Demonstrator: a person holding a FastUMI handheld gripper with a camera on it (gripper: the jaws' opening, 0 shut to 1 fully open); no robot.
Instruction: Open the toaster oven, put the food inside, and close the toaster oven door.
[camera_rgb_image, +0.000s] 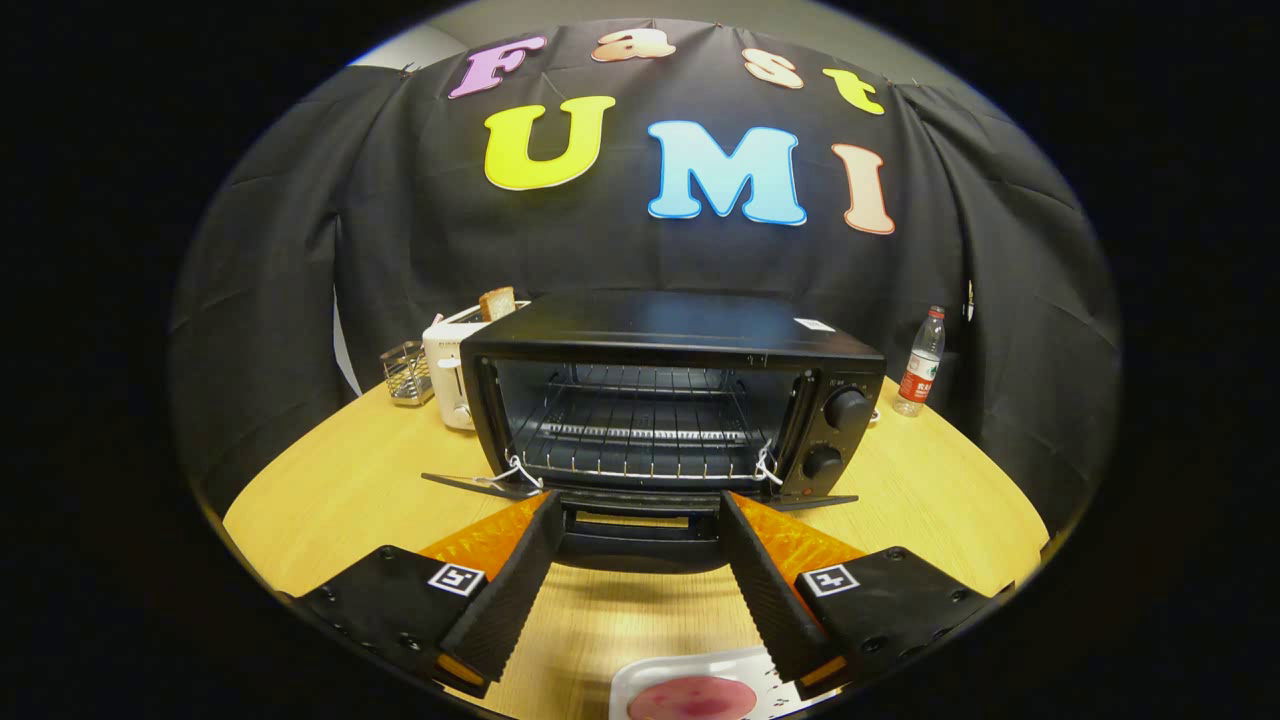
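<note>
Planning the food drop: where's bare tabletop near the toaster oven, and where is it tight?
Bare wood left of the toaster oven, ahead of the white toaster and wire basket, and right of it, ahead of the water bottle. Crowded in front: open door lies flat between the open gripper fingers, the food tray just below.

Your one camera rides on the gripper (640, 520), low over the round pale wooden table (330, 490), facing the black metal toaster oven (670, 400) at twelve o'clock, near, level with its open mouth; its spread fingers flank the dropped door's handle.
</note>
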